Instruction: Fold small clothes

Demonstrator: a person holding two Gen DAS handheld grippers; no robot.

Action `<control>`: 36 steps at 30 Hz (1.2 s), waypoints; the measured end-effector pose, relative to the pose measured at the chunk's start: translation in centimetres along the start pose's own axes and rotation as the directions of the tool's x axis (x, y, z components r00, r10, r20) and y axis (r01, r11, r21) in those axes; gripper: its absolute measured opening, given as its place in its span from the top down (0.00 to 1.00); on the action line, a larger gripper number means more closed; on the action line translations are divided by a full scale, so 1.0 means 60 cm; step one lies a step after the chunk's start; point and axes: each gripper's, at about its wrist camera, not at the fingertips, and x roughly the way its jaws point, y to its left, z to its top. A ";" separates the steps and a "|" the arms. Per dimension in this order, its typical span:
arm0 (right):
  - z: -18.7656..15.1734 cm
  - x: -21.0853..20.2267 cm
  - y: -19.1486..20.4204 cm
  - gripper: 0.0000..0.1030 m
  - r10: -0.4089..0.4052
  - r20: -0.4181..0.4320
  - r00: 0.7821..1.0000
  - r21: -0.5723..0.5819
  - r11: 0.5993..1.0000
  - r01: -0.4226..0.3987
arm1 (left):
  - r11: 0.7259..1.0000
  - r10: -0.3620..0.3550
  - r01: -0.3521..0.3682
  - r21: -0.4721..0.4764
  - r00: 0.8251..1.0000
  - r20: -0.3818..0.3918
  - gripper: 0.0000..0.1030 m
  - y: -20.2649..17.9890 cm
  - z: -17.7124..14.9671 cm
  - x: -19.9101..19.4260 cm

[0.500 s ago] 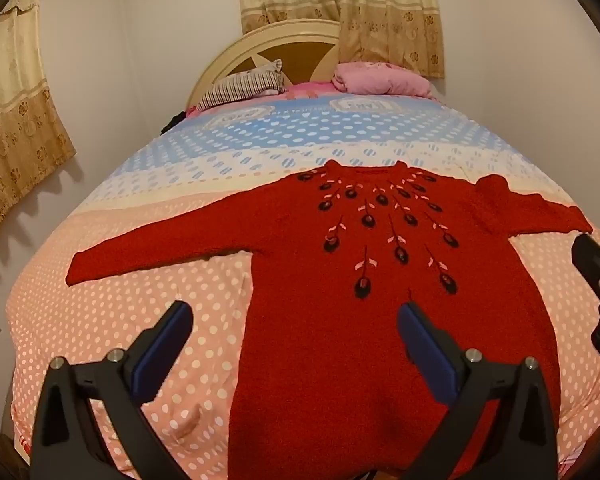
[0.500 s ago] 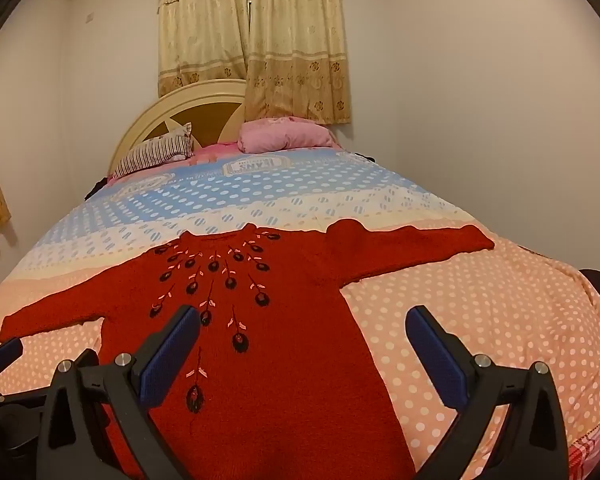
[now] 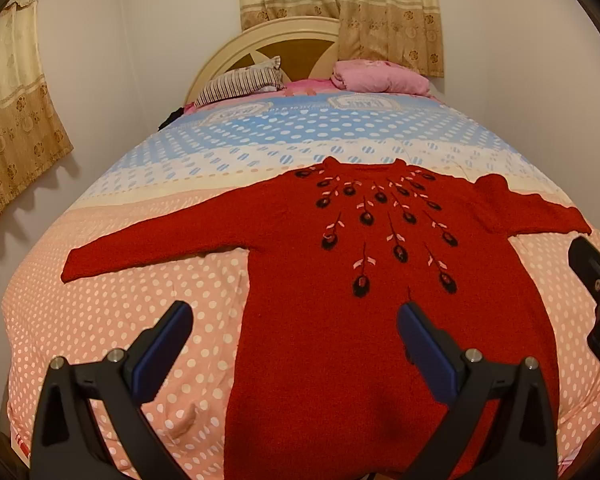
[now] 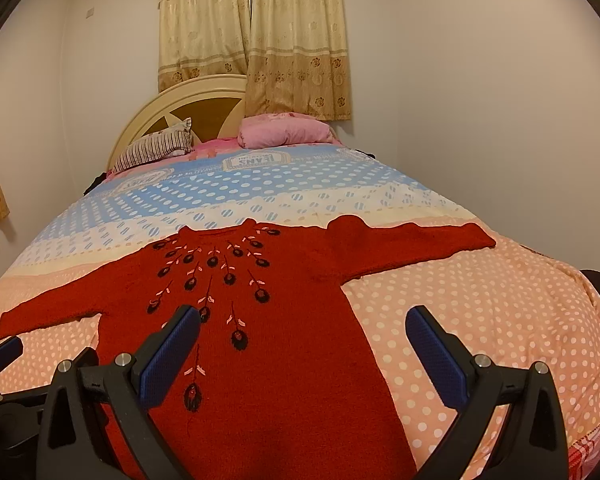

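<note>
Polka-dot bedspread carries a flat red sweater — left gripper, right gripper both wide, empty.

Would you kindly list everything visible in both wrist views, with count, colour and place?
red knitted sweater with dark embroidered flowers: one, red, spread flat on the near half of the bed, sleeves out
polka-dot bedspread: one, peach, cream and blue bands, covering the bed
striped pillow: one, dark and white, at the headboard
pink pillow: one, beside it
curved headboard: one, cream
floral curtains: beige, behind the bed
left gripper: black, blue pads, open
right gripper: same, open
</note>
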 end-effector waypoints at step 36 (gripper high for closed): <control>0.017 0.037 -0.004 0.01 -0.010 -0.036 0.999 -0.007 1.000 0.010 | 1.000 -0.010 0.010 -0.005 0.999 -0.052 0.00 -0.012 0.019 0.032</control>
